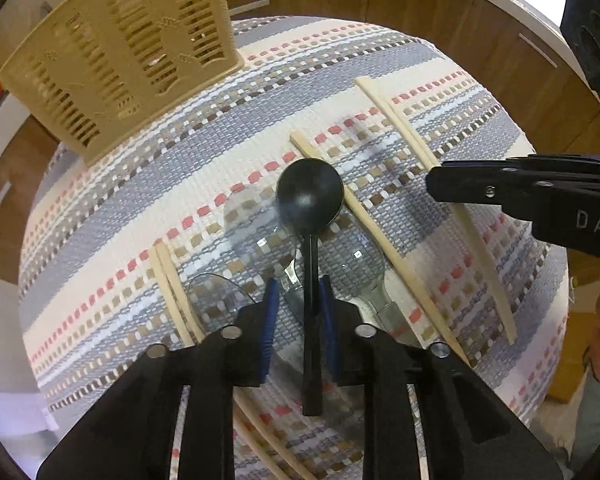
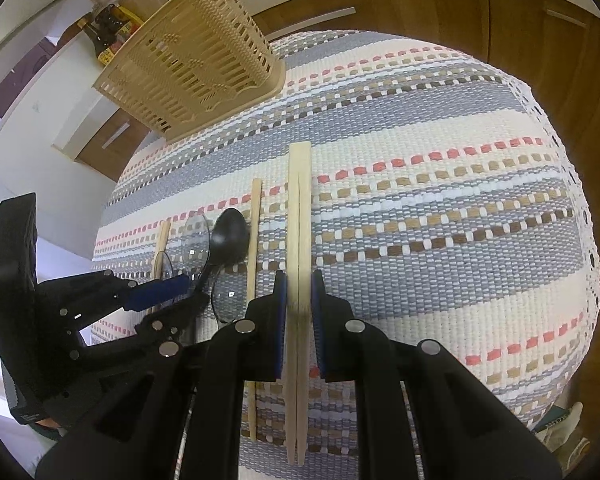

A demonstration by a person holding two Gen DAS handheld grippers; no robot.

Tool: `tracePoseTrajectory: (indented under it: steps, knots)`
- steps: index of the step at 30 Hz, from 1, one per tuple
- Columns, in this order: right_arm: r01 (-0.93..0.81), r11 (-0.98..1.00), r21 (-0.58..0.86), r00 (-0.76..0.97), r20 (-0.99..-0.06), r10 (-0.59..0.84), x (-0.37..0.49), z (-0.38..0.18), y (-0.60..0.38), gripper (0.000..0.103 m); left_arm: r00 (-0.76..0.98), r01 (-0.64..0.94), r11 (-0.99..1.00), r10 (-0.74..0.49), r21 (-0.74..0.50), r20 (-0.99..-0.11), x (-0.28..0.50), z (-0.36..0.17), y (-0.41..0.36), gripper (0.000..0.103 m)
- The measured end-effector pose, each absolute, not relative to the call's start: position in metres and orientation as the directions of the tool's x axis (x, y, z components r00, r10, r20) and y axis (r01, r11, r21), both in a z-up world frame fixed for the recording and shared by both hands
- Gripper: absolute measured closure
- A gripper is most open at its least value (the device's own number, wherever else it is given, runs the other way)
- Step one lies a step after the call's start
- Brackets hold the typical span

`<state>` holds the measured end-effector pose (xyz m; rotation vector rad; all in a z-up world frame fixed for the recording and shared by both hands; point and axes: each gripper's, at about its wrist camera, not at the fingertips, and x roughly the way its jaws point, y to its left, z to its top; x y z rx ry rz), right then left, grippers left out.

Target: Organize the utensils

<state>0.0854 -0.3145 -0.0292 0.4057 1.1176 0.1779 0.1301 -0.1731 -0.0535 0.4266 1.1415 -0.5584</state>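
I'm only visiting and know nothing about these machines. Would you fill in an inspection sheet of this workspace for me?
Surface: striped woven cloth covers the table.
Job's things: beige slatted basket at the far corner; black spoon; clear plastic spoons lying beside it; pair of chopsticks; more loose chopsticks on the cloth.
Clutter: nothing seen.
Grippers: left gripper has the black spoon's handle between its blue pads; right gripper is shut on the pair of chopsticks.
Cables: nothing seen.
Surroundings: wooden cabinets behind, bottles on a shelf.
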Motion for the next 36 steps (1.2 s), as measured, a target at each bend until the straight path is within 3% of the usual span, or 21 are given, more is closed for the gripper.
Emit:
tracePoseTrajectory:
  steps: [13,18,24,28,32,36]
  knots:
    - [-0.022,0.925,0.380,0.502,-0.796,0.339,0.078,0.001,-0.306,0.093,0.297,0.576,0.782,-0.473,-0.240,-0.829,0.123,-0.011,-0.113,0.091]
    - [-0.017,0.929,0.369,0.486,-0.809,0.330,0.087,-0.003,-0.296,0.093,0.258,0.549,0.809,-0.404,-0.212,-0.878,0.122,-0.028,-0.110,0.091]
    - [0.001,0.928,0.373,0.462,-0.823,0.330,0.091,-0.013,-0.295,0.093,0.198,0.523,0.806,-0.432,-0.278,-0.880,0.118,-0.044,-0.117,0.091]
    - [0.003,0.925,0.381,0.470,-0.817,0.335,0.091,-0.011,-0.297,0.093,0.210,0.535,0.811,-0.398,-0.236,-0.893,0.118,-0.049,-0.128,0.091]
    - [0.005,0.917,0.398,0.476,-0.808,0.348,0.090,-0.011,-0.301,0.093,0.220,0.547,0.810,-0.382,-0.211,-0.898,0.118,-0.054,-0.141,0.097]
    - [0.005,0.914,0.406,0.474,-0.806,0.355,0.089,-0.013,-0.303,0.093,0.239,0.545,0.811,-0.393,-0.213,-0.888,0.112,-0.050,-0.144,0.097]
